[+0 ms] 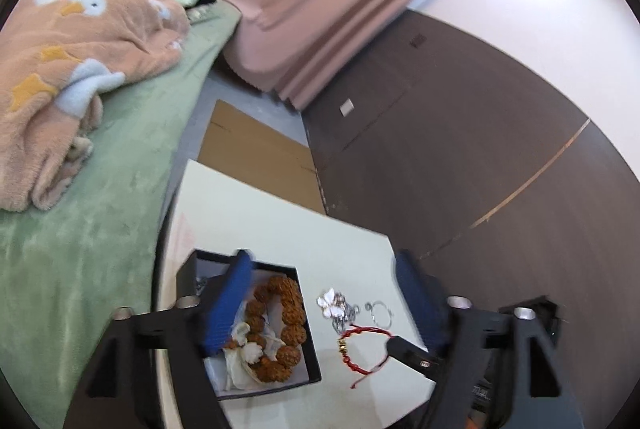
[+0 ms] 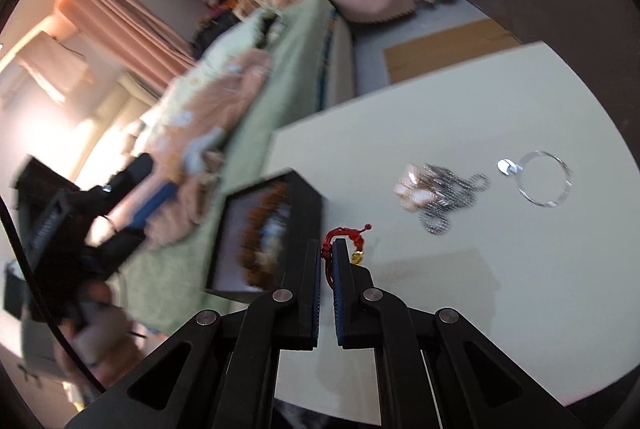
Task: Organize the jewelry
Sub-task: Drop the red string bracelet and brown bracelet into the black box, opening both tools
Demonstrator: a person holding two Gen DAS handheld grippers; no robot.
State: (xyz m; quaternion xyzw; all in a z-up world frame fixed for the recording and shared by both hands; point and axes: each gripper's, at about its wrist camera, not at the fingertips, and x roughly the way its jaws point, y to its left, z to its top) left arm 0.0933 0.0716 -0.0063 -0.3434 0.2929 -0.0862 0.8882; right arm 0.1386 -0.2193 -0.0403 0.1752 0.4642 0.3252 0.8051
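Near the counter's (image 1: 280, 229) left edge, the left tongs (image 1: 326, 297) stand wide apart and empty over the black box (image 1: 308, 357) holding the brown bead bracelet (image 1: 290, 313). Right of it lie the silver chain (image 1: 340, 309) and clear ring (image 1: 382, 311). The right tongs (image 2: 327, 261) pinch the red cord bracelet (image 2: 344, 233) just beside the box.

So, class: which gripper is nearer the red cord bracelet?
Right. The right gripper is shut on the red cord bracelet; the left gripper is open above the black box, beside it.
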